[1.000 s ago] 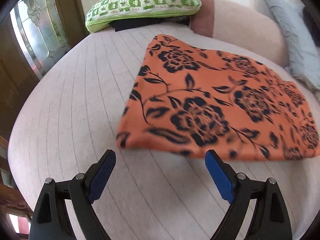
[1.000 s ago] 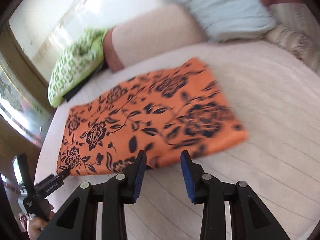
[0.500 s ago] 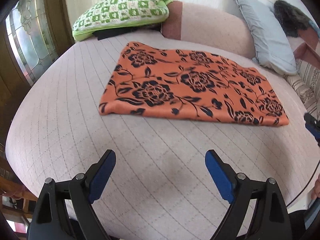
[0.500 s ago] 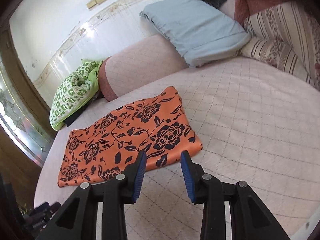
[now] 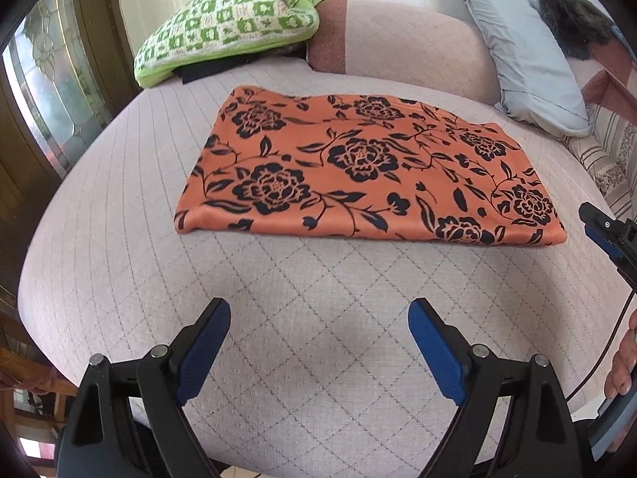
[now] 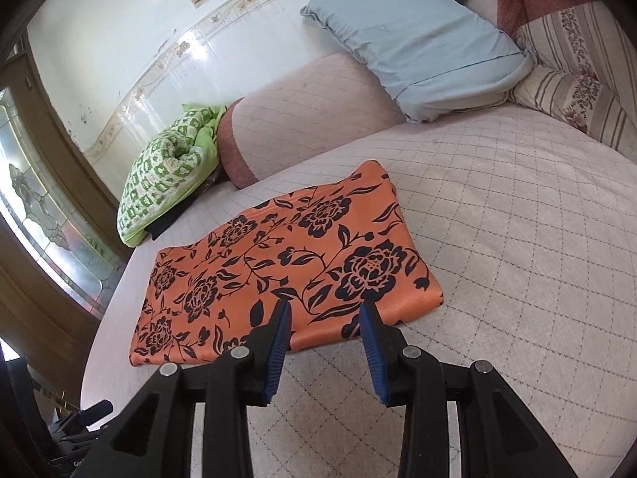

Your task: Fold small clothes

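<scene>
An orange cloth with black flowers [image 5: 358,167] lies folded flat in a long rectangle on the pink quilted bed [image 5: 310,318]. My left gripper [image 5: 318,310] hangs open and wide above bare quilt, well short of the cloth's near edge, with nothing between its blue pads. My right gripper [image 6: 326,308] is open with a narrower gap, empty, hovering just in front of the near edge of the cloth [image 6: 286,271] towards its right end. In the left wrist view the right gripper's tip [image 5: 605,235] shows beside the cloth's right corner.
A green checked pillow [image 5: 227,24], a pink bolster [image 5: 398,47] and a grey-blue pillow [image 5: 521,51] line the far side. A striped cushion [image 6: 569,91] sits at the right. A glass-panelled door [image 5: 47,79] stands left. The bed's edge runs close below the grippers.
Both grippers have drawn back from the cloth, so it lies farther off in both views. The cloth stays flat and both jaw gaps are unchanged.
</scene>
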Demonstrator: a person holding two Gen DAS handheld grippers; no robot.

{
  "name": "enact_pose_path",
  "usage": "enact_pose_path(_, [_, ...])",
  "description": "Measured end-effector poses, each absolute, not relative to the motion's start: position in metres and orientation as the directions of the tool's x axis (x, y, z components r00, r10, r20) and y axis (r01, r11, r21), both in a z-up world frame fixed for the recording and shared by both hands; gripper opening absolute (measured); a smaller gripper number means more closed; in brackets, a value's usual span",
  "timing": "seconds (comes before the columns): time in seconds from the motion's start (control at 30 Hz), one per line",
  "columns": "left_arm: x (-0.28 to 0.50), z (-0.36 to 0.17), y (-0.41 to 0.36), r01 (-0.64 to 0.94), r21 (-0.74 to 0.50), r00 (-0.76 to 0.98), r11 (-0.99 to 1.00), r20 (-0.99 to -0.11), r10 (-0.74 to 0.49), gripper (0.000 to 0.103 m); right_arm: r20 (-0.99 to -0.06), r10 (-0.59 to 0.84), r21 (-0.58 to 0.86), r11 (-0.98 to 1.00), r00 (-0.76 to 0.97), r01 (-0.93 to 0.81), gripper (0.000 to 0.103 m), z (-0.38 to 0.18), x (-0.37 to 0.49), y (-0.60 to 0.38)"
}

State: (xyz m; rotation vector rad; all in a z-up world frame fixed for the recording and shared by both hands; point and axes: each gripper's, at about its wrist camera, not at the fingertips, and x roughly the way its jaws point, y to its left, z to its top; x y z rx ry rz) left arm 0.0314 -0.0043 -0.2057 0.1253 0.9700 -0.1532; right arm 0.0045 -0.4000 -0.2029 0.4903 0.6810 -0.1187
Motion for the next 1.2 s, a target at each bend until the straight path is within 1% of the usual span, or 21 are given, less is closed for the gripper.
enact_pose_path(0.2, [0.035, -0.201, -0.002, 0.177, 0.055, 0.575, 0.983, -0.816, -0.058, 0.091, -0.619, 0.068, 0.398, 0.886, 0.782, 0.239, 0.039, -0.201, 0.006, -0.392])
enact_pose_path(0.27, [0.043, -0.2, 0.009, 0.148, 0.052, 0.573, 0.988, -0.819, -0.043, 0.091, -0.615, 0.067, 0.393, 0.89, 0.786, 0.232, 0.039, -0.2, 0.005, -0.389])
enact_pose_path(0.37, [0.057, -0.199, 0.03, 0.095, 0.01, 0.556, 0.995, -0.83, -0.045, 0.091, -0.617, 0.067, 0.381, 0.897, 0.785, 0.223, 0.039, -0.2, 0.005, -0.386])
enact_pose_path(0.5, [0.076, -0.204, 0.061, 0.016, -0.012, 0.533, 1.0, -0.846, -0.019, 0.091, -0.622, 0.075, 0.397, 0.888, 0.779, 0.232, 0.039, -0.202, 0.007, -0.389])
enact_pose_path(0.63, [0.095, -0.215, 0.096, -0.065, -0.11, 0.467, 0.992, -0.882, -0.068, 0.091, -0.624, 0.093, 0.423, 0.875, 0.776, 0.236, 0.039, -0.206, 0.009, -0.39])
enact_pose_path(0.77, [0.109, -0.226, 0.119, -0.144, -0.182, 0.437, 0.973, -0.894, -0.103, 0.091, -0.632, 0.101, 0.426, 0.873, 0.769, 0.236, 0.039, -0.209, 0.013, -0.387])
enact_pose_path(0.97, [0.135, -0.249, 0.129, -0.211, -0.347, 0.385, 0.914, -0.889, -0.249, 0.091, -0.641, 0.112, 0.43, 0.872, 0.759, 0.234, 0.039, -0.212, 0.019, -0.382])
enact_pose_path(1.0, [0.139, -0.254, 0.129, -0.234, -0.37, 0.376, 0.899, -0.887, -0.267, 0.09, -0.641, 0.112, 0.427, 0.874, 0.759, 0.232, 0.039, -0.212, 0.02, -0.38])
enact_pose_path(1.07, [0.146, -0.261, 0.129, -0.263, -0.408, 0.374, 0.874, -0.879, -0.297, 0.081, -0.642, 0.112, 0.424, 0.876, 0.759, 0.229, 0.039, -0.213, 0.022, -0.379])
enact_pose_path(1.1, [0.15, -0.264, 0.13, -0.277, -0.424, 0.374, 0.862, -0.874, -0.31, 0.08, -0.642, 0.114, 0.423, 0.877, 0.759, 0.226, 0.039, -0.213, 0.023, -0.379])
enact_pose_path(1.13, [0.154, -0.266, 0.131, -0.299, -0.429, 0.383, 0.852, -0.872, -0.305, 0.078, -0.641, 0.118, 0.425, 0.878, 0.758, 0.223, 0.039, -0.214, 0.026, -0.379])
enact_pose_path(1.2, [0.159, -0.263, 0.132, -0.319, -0.435, 0.408, 0.842, -0.865, -0.292, 0.071, -0.651, 0.141, 0.433, 0.876, 0.746, 0.211, 0.038, -0.217, 0.037, -0.381])
